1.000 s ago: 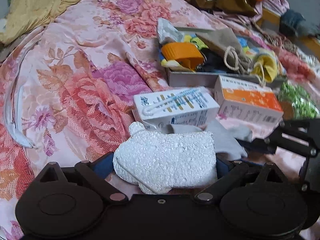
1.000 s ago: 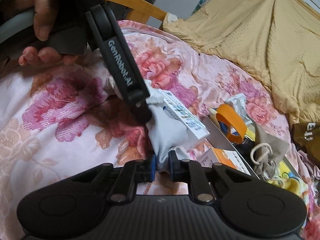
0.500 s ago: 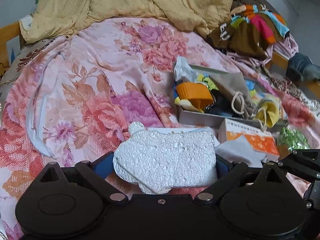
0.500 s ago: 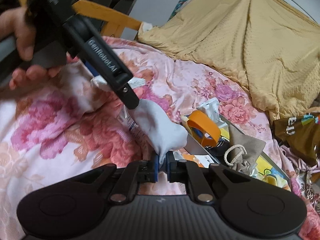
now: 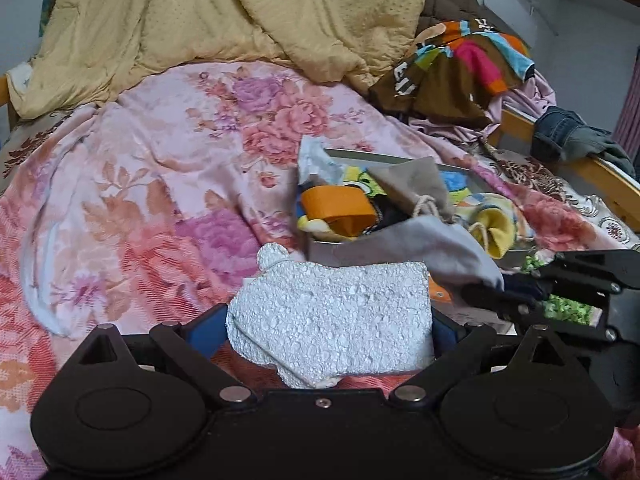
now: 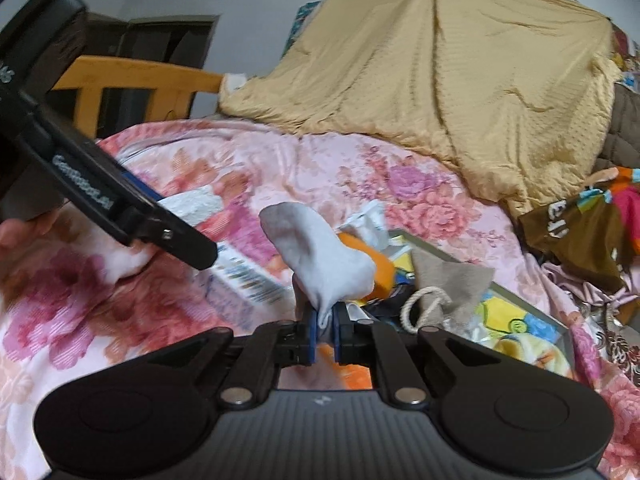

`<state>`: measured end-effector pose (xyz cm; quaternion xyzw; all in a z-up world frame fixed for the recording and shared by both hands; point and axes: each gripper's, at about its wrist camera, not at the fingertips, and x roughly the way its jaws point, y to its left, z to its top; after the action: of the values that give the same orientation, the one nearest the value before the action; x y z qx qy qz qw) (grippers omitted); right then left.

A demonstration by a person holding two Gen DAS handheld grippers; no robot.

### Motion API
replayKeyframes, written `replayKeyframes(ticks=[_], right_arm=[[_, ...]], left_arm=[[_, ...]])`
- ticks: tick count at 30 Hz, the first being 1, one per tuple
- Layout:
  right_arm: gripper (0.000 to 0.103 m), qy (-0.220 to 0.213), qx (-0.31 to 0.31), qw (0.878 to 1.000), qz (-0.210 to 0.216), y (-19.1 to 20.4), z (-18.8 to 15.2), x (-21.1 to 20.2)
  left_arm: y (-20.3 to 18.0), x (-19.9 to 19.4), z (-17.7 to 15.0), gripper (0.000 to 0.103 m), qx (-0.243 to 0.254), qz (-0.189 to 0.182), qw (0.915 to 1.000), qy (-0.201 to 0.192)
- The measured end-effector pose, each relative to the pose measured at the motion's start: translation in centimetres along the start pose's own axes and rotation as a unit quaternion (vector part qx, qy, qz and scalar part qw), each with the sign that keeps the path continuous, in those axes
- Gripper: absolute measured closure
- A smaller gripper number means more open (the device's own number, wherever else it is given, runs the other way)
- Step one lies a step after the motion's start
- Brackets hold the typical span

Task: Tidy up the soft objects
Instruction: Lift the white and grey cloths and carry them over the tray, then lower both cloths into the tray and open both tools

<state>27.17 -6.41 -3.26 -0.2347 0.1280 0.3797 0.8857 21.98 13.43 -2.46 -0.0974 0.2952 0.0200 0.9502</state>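
A: We have the white, bumpy-textured soft pad (image 5: pixel 332 316) spanning our left gripper (image 5: pixel 332 320), its blue pads pressing on both edges, so that claw is clenched on it, clear of the pink floral bedspread (image 5: pixel 160 184).

B: And our right gripper (image 6: pixel 325 322) is pinched tight on the narrow end of the pale grey cloth pouch (image 6: pixel 320 252), which stands up above the jaws. Gripping it by one end lets the rest hang free, which we judge makes it easy to drop into a container.

A: The likely target is the shallow grey tray (image 5: pixel 400 156) just ahead, already crowded: an orange roll of tape (image 5: pixel 336 208), a beige drawstring bag (image 5: pixel 412 184), something yellow (image 5: pixel 496 232) at its near corner.

B: That clutter is what stands in our way. There is little bare floor left in the tray, and the tape roll sits right where the pouch points in the right wrist view.

A: Our two grippers are also close together; the right one's black linkage crosses the lower right of the left view, so we would keep them from colliding.

B: Farther off lie a mustard-yellow quilt (image 6: pixel 440 80) and a brown, multicoloured garment (image 5: pixel 452 68). Neither blocks us.
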Motion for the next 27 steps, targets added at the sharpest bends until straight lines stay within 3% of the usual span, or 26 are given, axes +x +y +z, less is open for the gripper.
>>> replayKeyframes(ticks=[6, 13, 20, 27], right_arm=[[0.095, -0.028, 0.055, 0.998, -0.033, -4.6, 1.4, 0.8], [0.094, -0.040, 0.140, 0.985, -0.097, -12.1, 1.5, 1.0], [0.094, -0.021, 0.162, 0.975, -0.152, -16.7, 0.3, 1.8], [0.094, 0.015, 0.208, 0.966, -0.153, -19.5, -1.4, 3.2]], left_arm=[[-1.8, 0.4, 2.5, 0.006, -0.012, -0.018, 0.9990, -0.039], [-6.8, 5.8, 8.7, 0.006, 0.017, -0.023, 0.9980, -0.057], [-11.7, 12.8, 13.2, 0.006, 0.045, -0.046, 0.9969, -0.046], [-13.8, 18.1, 15.0, 0.006, 0.038, -0.010, 0.9991, -0.013]])
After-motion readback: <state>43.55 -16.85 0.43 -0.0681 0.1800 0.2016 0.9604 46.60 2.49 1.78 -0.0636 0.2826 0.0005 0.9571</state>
